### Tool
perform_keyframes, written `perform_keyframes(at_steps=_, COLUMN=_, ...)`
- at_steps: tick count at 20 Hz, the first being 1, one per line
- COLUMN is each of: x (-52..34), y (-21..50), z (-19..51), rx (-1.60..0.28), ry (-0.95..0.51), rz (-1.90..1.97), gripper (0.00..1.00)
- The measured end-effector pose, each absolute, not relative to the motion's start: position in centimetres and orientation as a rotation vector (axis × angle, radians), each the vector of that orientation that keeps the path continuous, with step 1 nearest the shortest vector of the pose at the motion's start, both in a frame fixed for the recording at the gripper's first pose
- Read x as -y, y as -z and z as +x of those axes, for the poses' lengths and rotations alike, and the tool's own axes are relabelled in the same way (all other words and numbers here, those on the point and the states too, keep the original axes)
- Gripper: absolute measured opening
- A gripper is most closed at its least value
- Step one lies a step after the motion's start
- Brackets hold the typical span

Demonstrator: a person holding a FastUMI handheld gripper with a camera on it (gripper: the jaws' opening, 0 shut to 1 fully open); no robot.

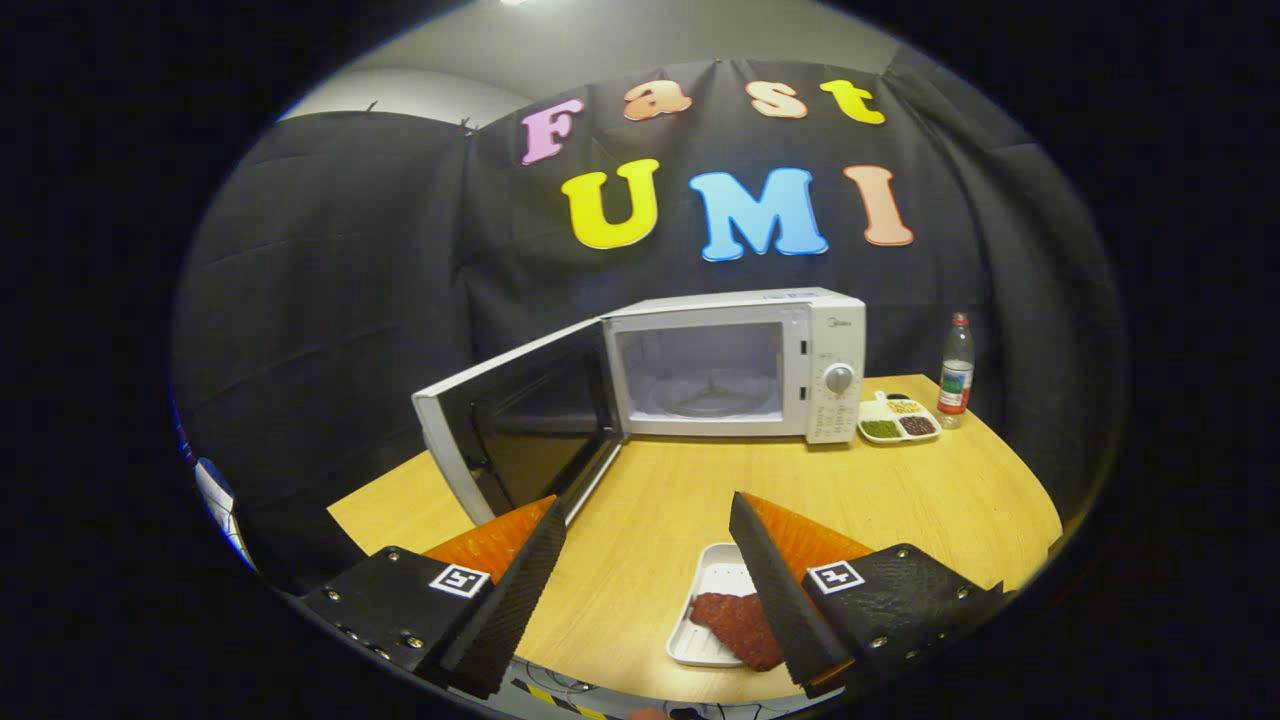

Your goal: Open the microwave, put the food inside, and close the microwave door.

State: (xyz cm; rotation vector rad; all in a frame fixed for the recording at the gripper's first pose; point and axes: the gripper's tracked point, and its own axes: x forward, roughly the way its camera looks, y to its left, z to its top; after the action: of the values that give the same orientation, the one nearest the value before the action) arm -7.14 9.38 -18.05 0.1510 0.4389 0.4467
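Gripper view over a wooden table (880, 490). The gripper (640, 580) hung above the near part of the table with its two fingers spread wide apart and nothing held between them; the left finger (510, 590) reached toward the lower edge of the open door, the right finger (775, 590) lay over the right side of a white tray (705, 600). The tray sat on the table between the fingers, nearer the right one; a flat piece of reddish-brown food (735, 622) lay in its near half, partly hidden by the right finger; the far half of the tray was bare. Beyond the fingers stood a white microwave (830, 340) with a round knob on its panel; its door (520, 420) was swung fully open to the left, dark glass facing inward; the lit chamber showed a glass turntable (712, 400) with nothing on it. Just to the right of the microwave lay a divided dish (898, 420) with green, brown and pale fillings in separate compartments; a plastic bottle (956, 372) with a red cap stood upright just beside that dish, on its right.
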Motion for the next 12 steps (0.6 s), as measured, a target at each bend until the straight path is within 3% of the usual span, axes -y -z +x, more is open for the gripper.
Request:
perform_keyframes(at_steps=6, x=-3.8, y=24.6, z=-7.5, rx=-0.571, ry=-0.278, rz=0.209, gripper=1.0)
perform_keyframes(at_steps=12, x=-3.0, y=29.6, z=-8.7, rx=-0.739, ry=-0.234, rz=0.365, gripper=1.0)
